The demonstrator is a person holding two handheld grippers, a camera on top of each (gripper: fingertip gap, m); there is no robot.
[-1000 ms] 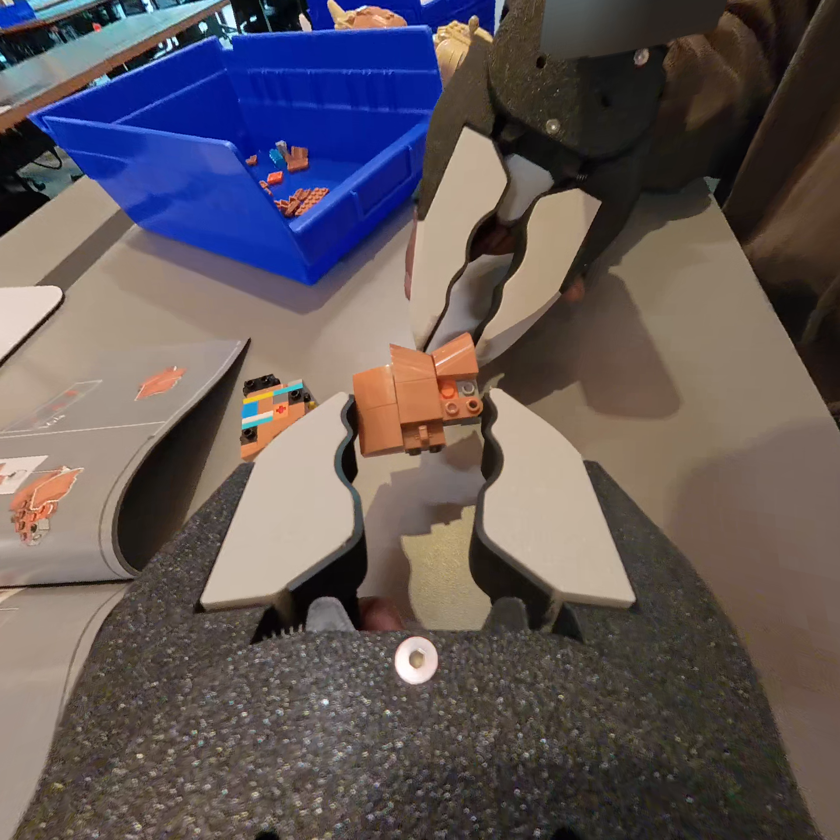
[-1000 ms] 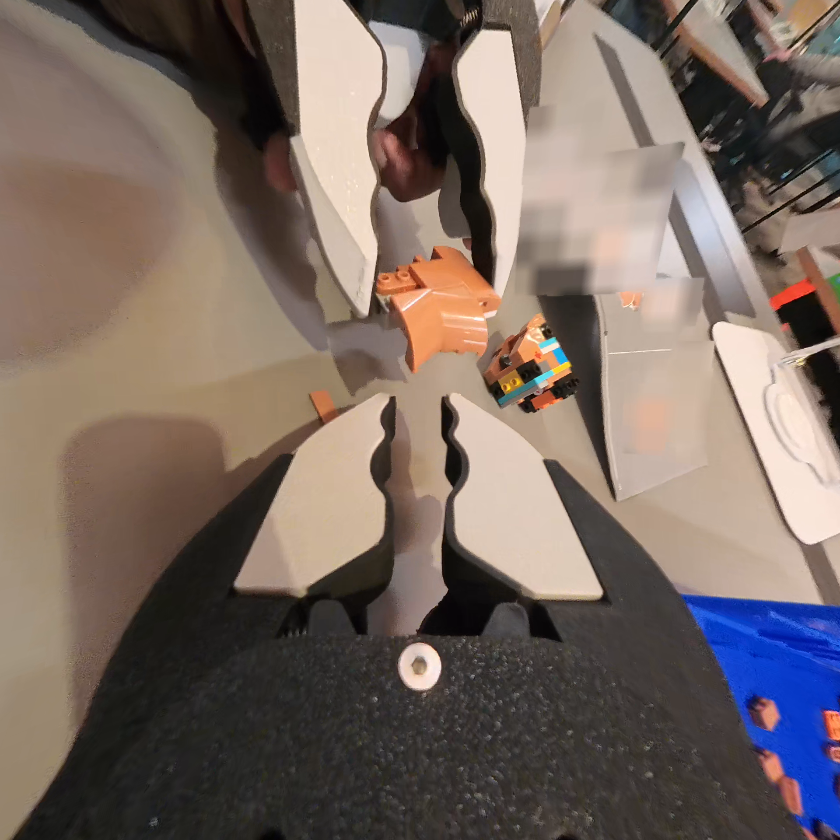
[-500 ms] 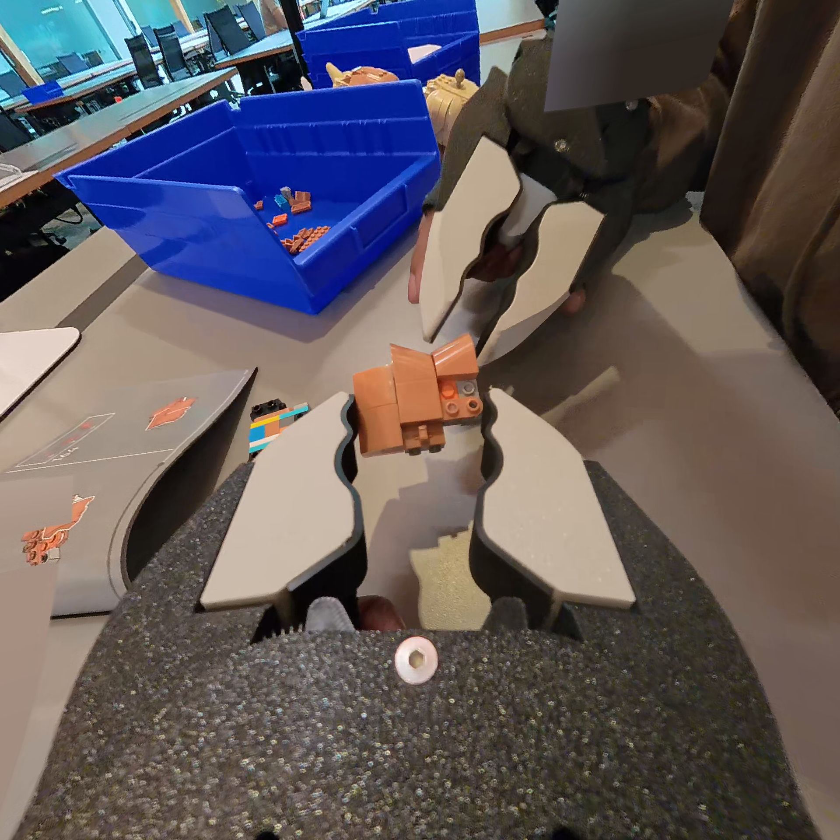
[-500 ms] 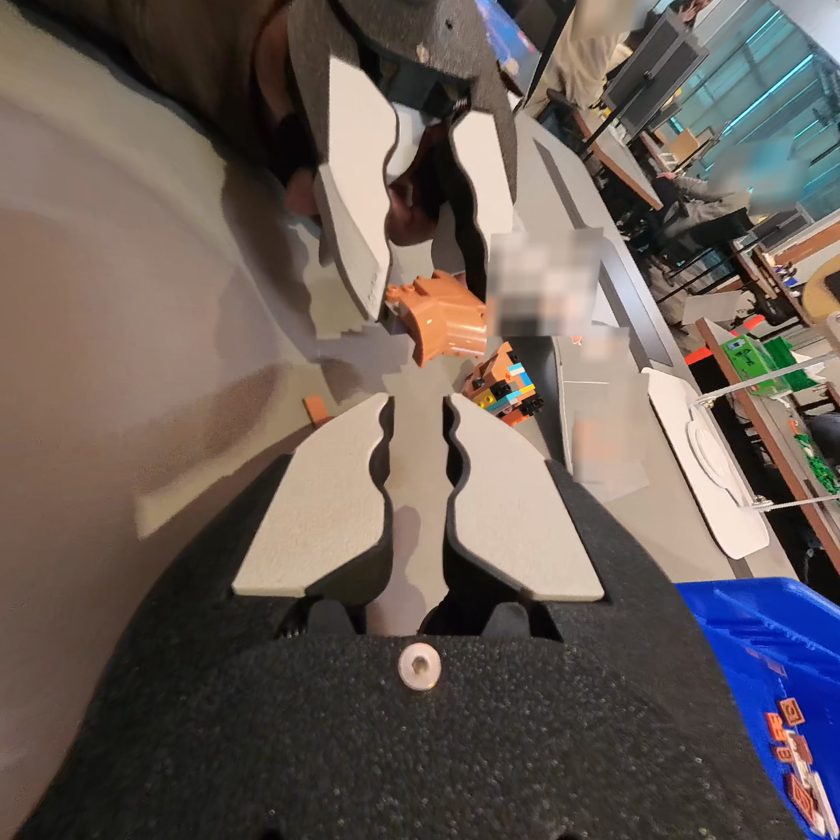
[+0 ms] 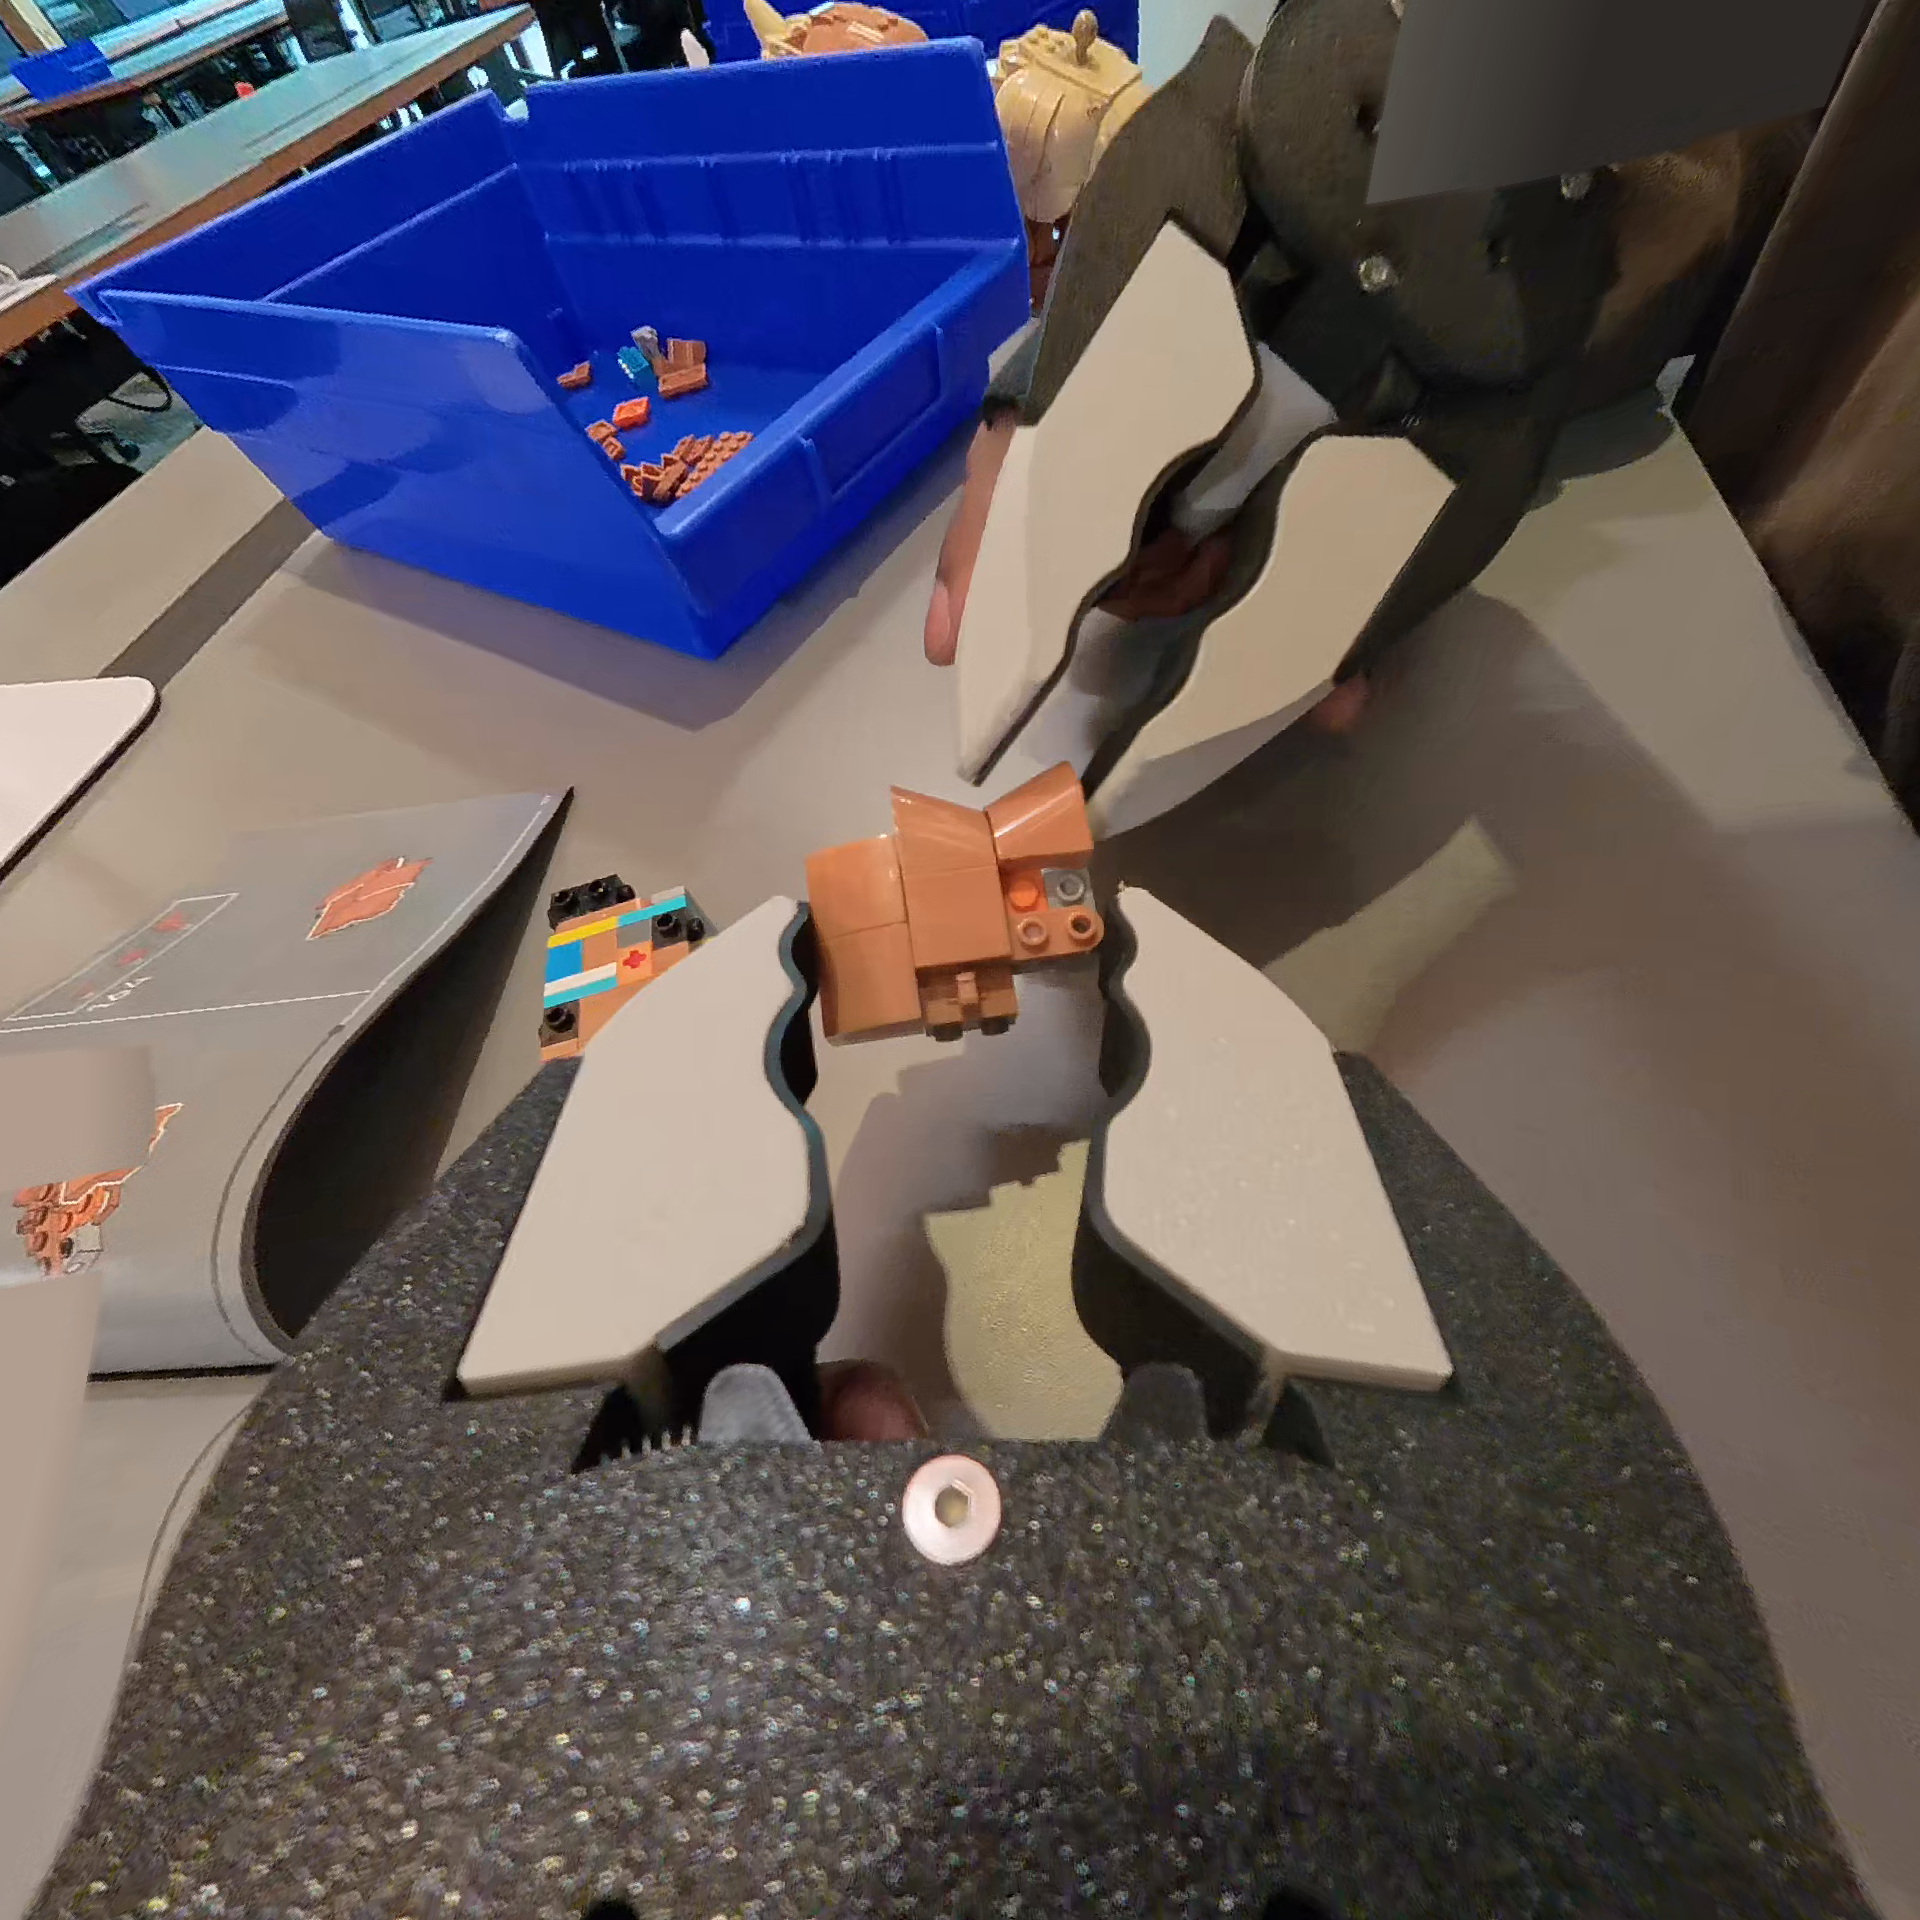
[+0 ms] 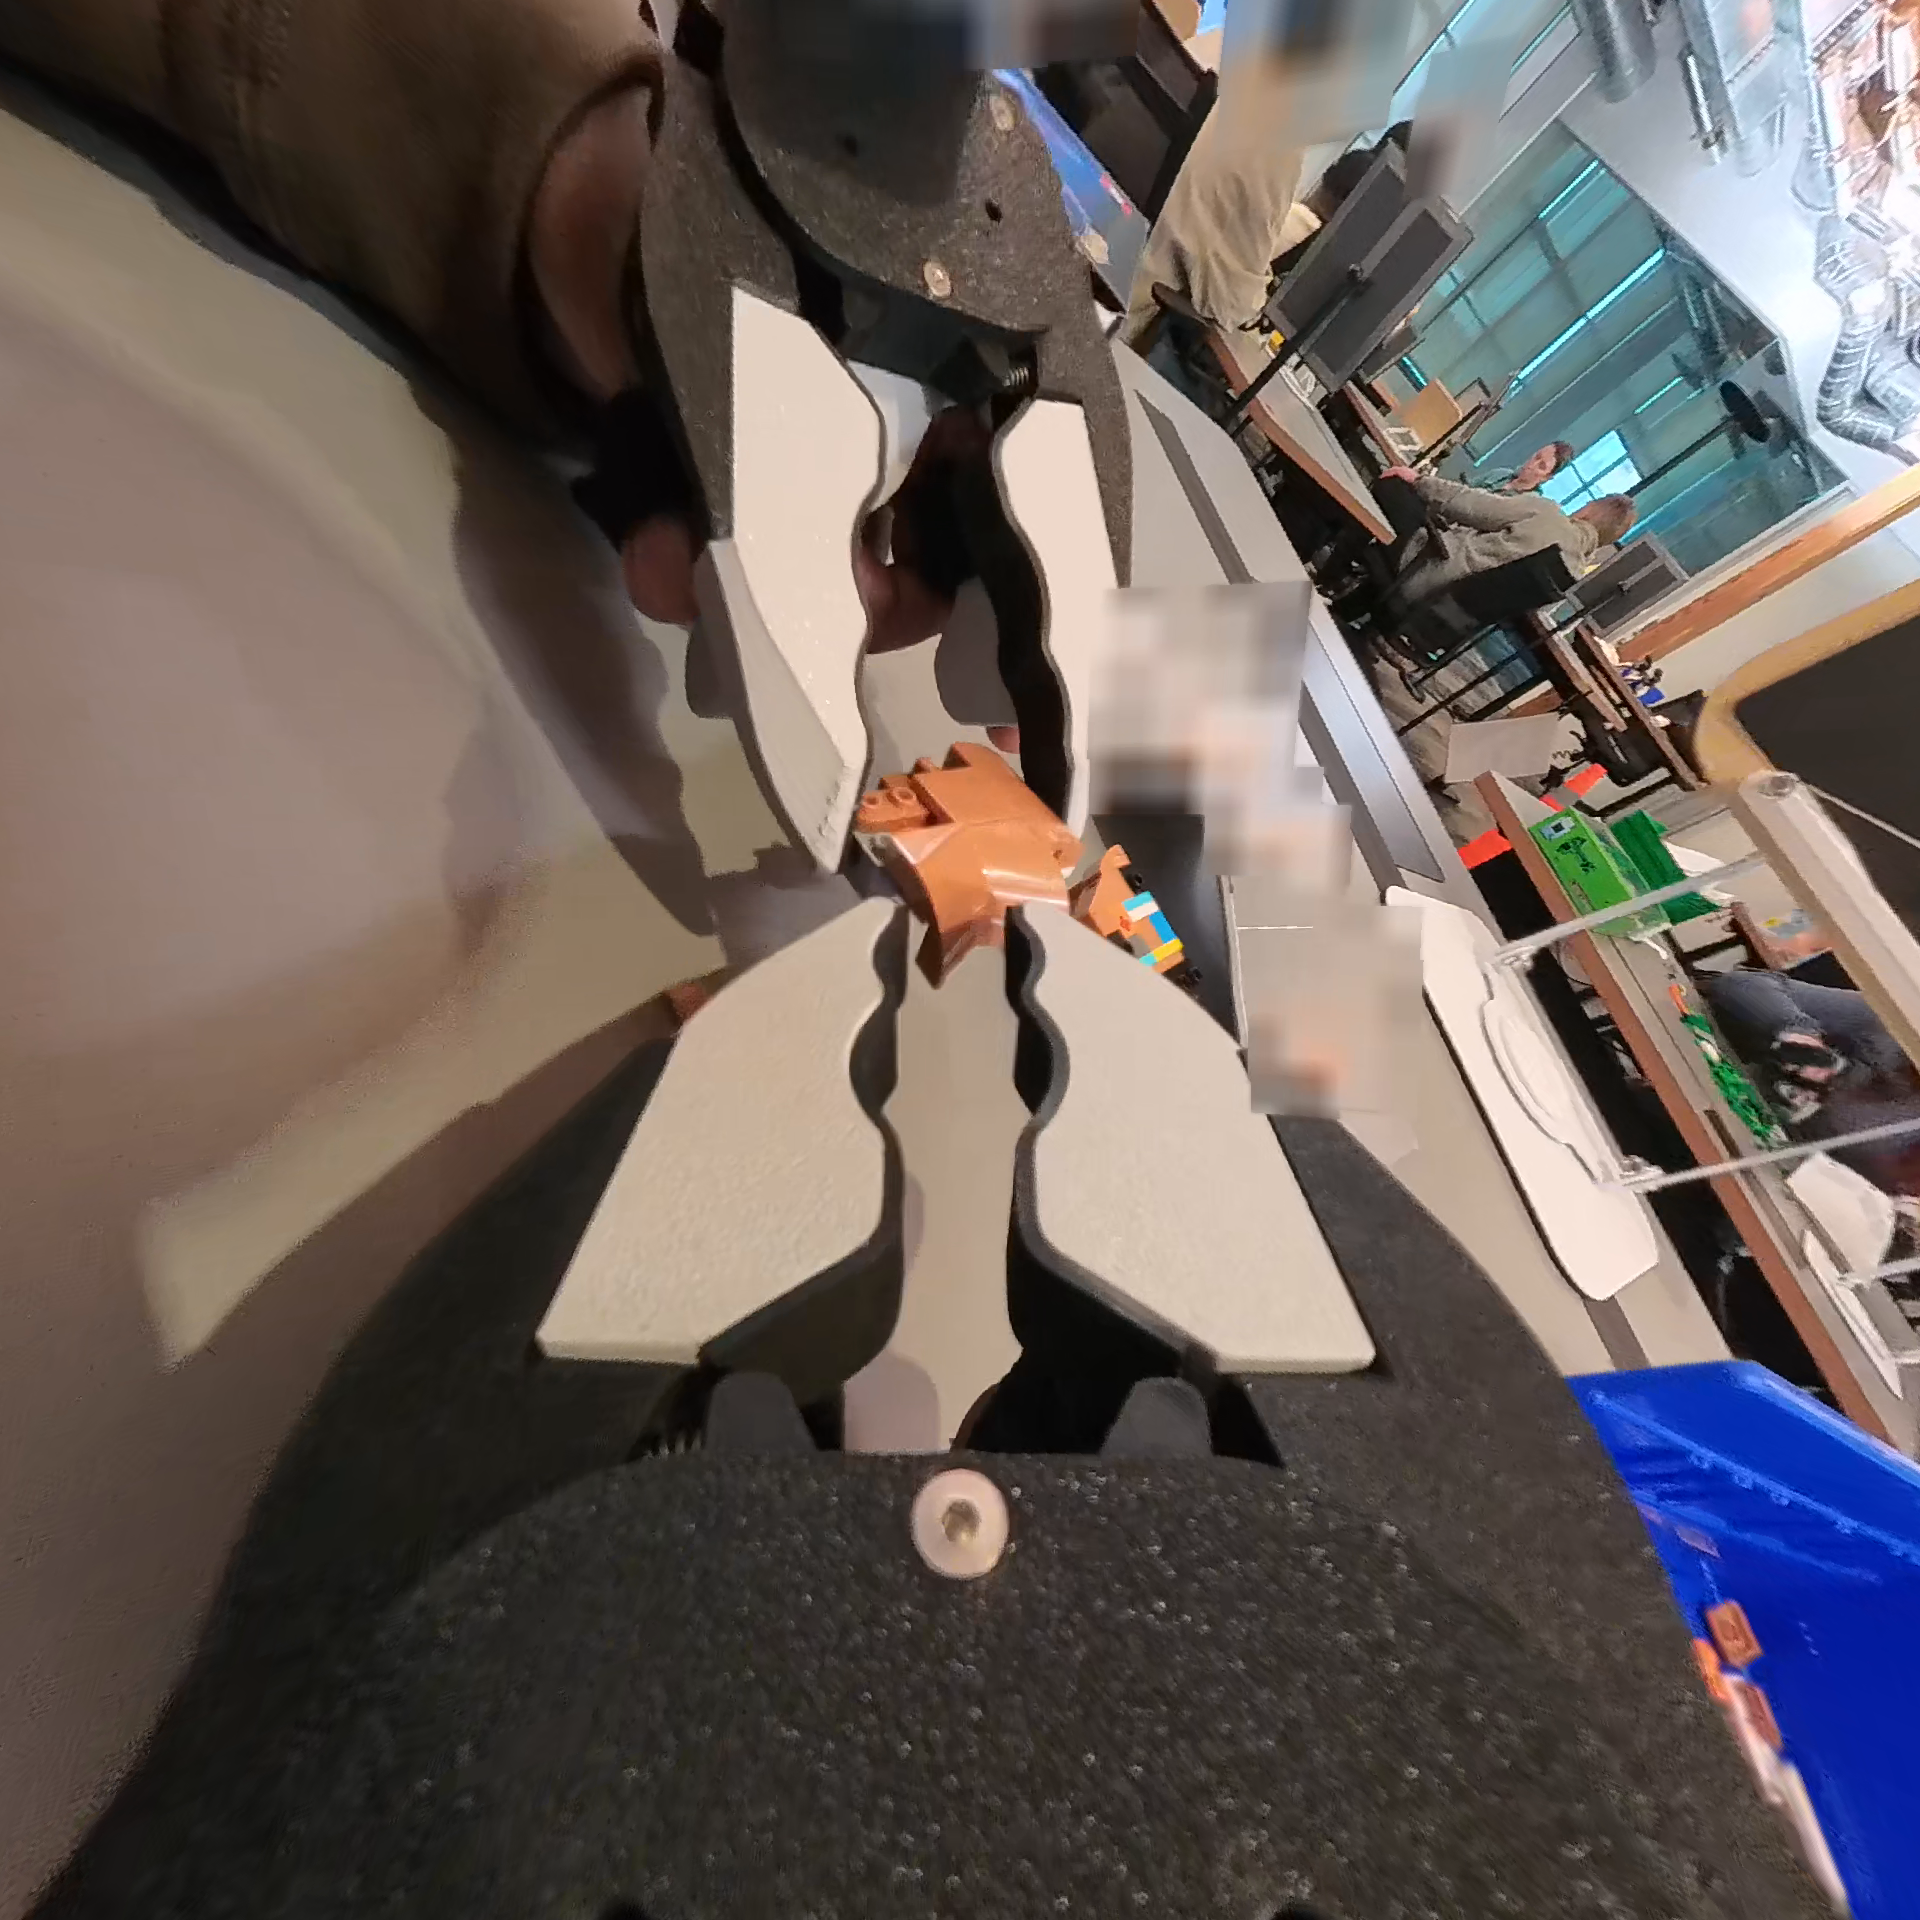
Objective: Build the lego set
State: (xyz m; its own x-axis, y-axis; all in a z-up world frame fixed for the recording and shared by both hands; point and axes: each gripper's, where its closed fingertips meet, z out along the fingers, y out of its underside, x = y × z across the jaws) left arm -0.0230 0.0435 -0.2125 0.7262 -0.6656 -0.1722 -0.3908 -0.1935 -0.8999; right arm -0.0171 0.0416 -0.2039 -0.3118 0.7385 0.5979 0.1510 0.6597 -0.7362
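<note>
— What are you seeing down the left wrist view?

— My left tongs (image 5: 954,925) are gripping the brown lego assembly (image 5: 948,928) between their tips and holding it up off the grey table (image 5: 1558,935). My right tongs (image 5: 1039,784) are pointing in from the far side, jaws a little apart, tips just beside the assembly's top; I cannot tell whether they are touching it. A small multicoloured lego build (image 5: 613,961) is lying on the table just left of my left finger, next to the curled instruction booklet (image 5: 260,997). Behind it the blue bin (image 5: 436,436) is holding loose brown bricks (image 5: 675,468).

— And the right wrist view?

— My right tongs (image 6: 951,914) are narrow, a slim gap showing between the fingers, with nothing pinched. The brown lego assembly (image 6: 971,847) is sitting just past their tips, clamped by my left tongs (image 6: 951,821) coming from the opposite side. The multicoloured build (image 6: 1138,920) is peeking out beyond it, and a corner of the blue bin (image 6: 1766,1558) is showing low on the right.
</note>
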